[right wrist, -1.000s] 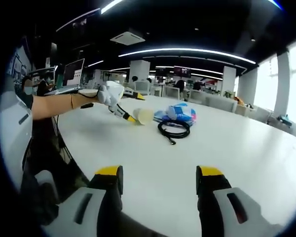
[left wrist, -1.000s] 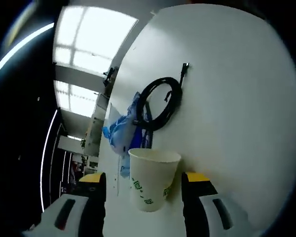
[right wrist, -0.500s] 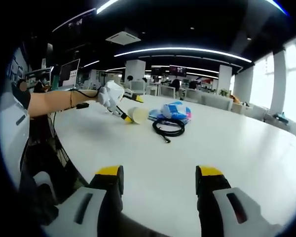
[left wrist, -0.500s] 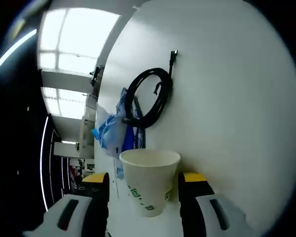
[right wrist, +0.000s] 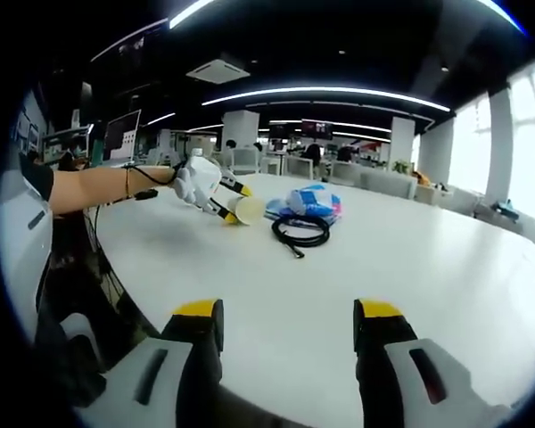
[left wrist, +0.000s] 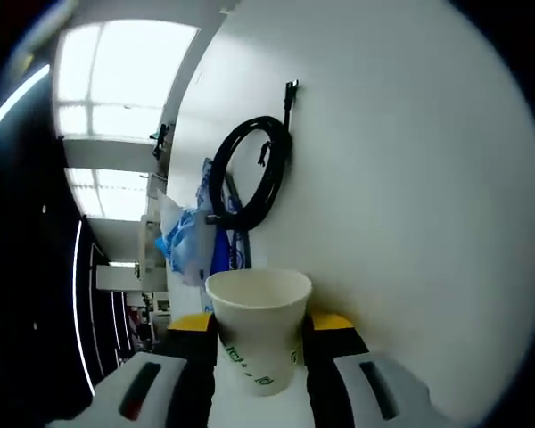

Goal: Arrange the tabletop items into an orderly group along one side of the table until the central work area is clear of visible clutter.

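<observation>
Closing in since a second ago, the left tool (left wrist: 260, 343) now pinches the cup (left wrist: 257, 332) on the counter (left wrist: 410, 223), just beside the cable (left wrist: 245, 174) and blue bag (left wrist: 189, 245). Right tool (right wrist: 285, 343) hangs wide open, empty. Grouping looks barely begun.

Bright, even office light from ceiling strip lights (right wrist: 330, 91) and blown-out windows (left wrist: 116, 80). Soft shadows on the glossy white table (right wrist: 410, 259). Strong fisheye bending at edges; mild blur throughout.
</observation>
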`<action>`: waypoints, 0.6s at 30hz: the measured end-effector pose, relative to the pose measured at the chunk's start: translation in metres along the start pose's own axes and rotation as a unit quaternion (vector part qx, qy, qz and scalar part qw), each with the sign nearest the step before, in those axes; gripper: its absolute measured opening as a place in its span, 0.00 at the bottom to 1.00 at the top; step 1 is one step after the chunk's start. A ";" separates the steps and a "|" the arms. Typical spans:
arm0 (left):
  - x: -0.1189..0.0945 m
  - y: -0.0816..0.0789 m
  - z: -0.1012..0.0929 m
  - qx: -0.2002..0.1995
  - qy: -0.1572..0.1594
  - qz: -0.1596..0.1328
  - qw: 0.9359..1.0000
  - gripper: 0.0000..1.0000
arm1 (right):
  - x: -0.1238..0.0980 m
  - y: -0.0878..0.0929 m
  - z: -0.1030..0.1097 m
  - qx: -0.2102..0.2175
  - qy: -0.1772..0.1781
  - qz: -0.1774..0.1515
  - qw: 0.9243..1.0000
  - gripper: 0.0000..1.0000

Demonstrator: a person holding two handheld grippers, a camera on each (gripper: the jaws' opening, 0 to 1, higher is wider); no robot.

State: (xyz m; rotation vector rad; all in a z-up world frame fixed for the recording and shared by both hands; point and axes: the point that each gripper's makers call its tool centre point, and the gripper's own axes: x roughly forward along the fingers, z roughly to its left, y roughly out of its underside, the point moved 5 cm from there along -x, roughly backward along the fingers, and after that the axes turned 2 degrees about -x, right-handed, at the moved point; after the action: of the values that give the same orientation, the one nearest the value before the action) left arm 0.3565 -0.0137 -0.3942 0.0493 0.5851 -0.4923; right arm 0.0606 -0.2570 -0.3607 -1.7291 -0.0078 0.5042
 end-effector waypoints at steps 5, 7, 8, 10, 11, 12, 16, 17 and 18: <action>0.000 0.000 -0.001 -0.003 -0.008 -0.006 1.000 0.37 | 0.001 0.000 0.001 -0.004 -0.002 0.002 1.000 0.57; 0.000 0.000 0.000 -0.006 -0.010 -0.007 1.000 0.37 | 0.001 0.000 0.001 -0.003 -0.002 0.002 1.000 0.57; 0.000 -0.001 0.000 -0.009 -0.011 -0.010 1.000 0.37 | 0.001 -0.001 0.001 -0.003 -0.002 0.001 1.000 0.57; -0.001 -0.001 -0.001 -0.008 -0.012 -0.011 1.000 0.38 | 0.001 -0.001 0.001 -0.003 -0.003 0.001 1.000 0.57; -0.001 0.000 -0.001 -0.005 -0.013 -0.011 1.000 0.38 | 0.001 -0.001 0.001 -0.003 -0.003 0.002 1.000 0.57; -0.001 0.000 -0.001 -0.004 -0.015 -0.011 1.000 0.38 | 0.001 -0.001 0.002 -0.004 -0.003 0.003 1.000 0.57; -0.003 0.002 0.004 -0.013 -0.037 -0.016 0.999 0.38 | 0.001 -0.001 0.002 -0.005 -0.003 0.003 1.000 0.57; -0.005 0.001 0.006 -0.021 -0.045 -0.021 0.999 0.38 | 0.001 0.000 0.002 -0.005 -0.003 0.003 1.000 0.57; -0.006 0.001 0.008 -0.027 -0.052 -0.026 0.998 0.38 | 0.000 0.000 0.001 -0.005 -0.001 0.003 1.000 0.57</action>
State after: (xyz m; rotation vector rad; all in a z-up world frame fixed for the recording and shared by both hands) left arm 0.3564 -0.0115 -0.3844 -0.0418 0.4983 -0.5258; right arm 0.0607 -0.2554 -0.3606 -1.7385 -0.0063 0.5117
